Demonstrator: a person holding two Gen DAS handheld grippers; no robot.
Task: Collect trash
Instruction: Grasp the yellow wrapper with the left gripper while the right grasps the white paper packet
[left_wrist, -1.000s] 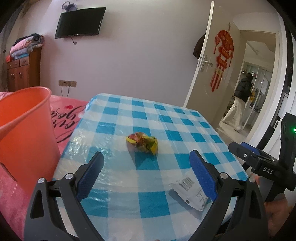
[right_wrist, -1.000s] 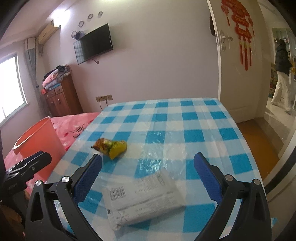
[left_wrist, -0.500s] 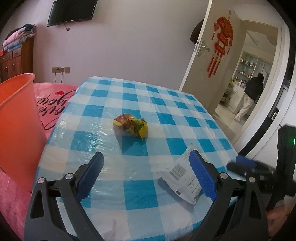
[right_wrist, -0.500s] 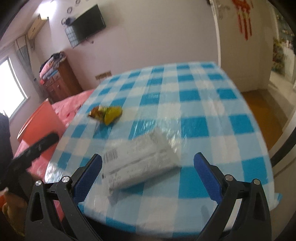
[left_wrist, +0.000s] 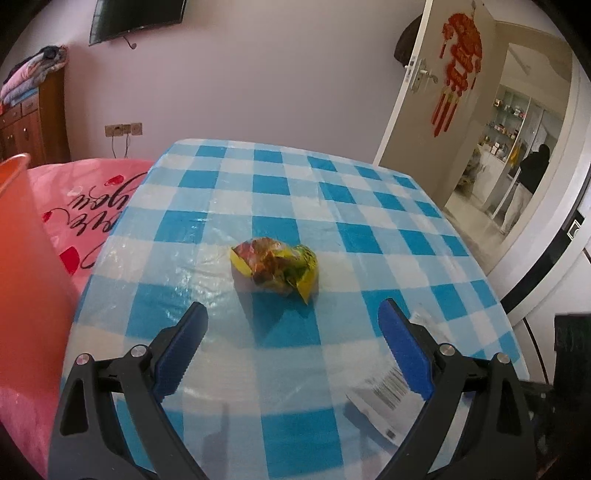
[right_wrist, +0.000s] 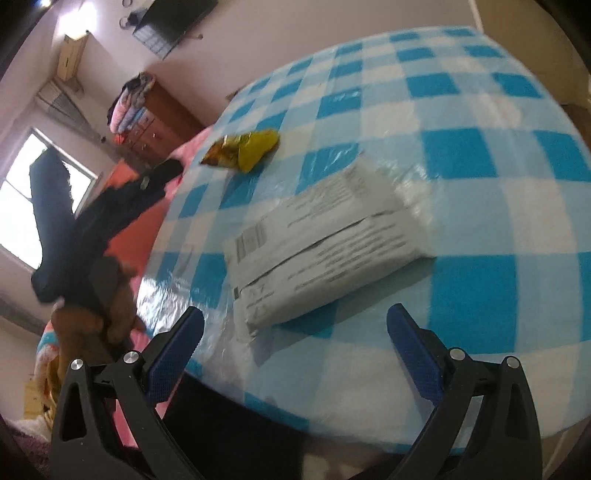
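Both claws wide over the checked surface, trash lying loose.

Through the left wrist view I see my left claw (left_wrist: 291, 328) spread wide and holding nothing, with the crumpled yellow snack wrapper (left_wrist: 275, 266) lying on the blue-and-white checked surface (left_wrist: 332, 206) just beyond and between its fingers. A white packet (left_wrist: 384, 406) with a barcode lies near, partly hidden behind the right finger. The orange bin (left_wrist: 26, 266) stands at the left edge, beside the pink bed (left_wrist: 85, 195). Through the right wrist view, which is blurred, my right claw (right_wrist: 295, 336) is likewise wide and holds nothing; the white packet (right_wrist: 321, 243) lies flat just ahead of its fingers, near the surface's near edge, and the snack wrapper (right_wrist: 243, 149) sits farther off to the left, well apart from the packet.
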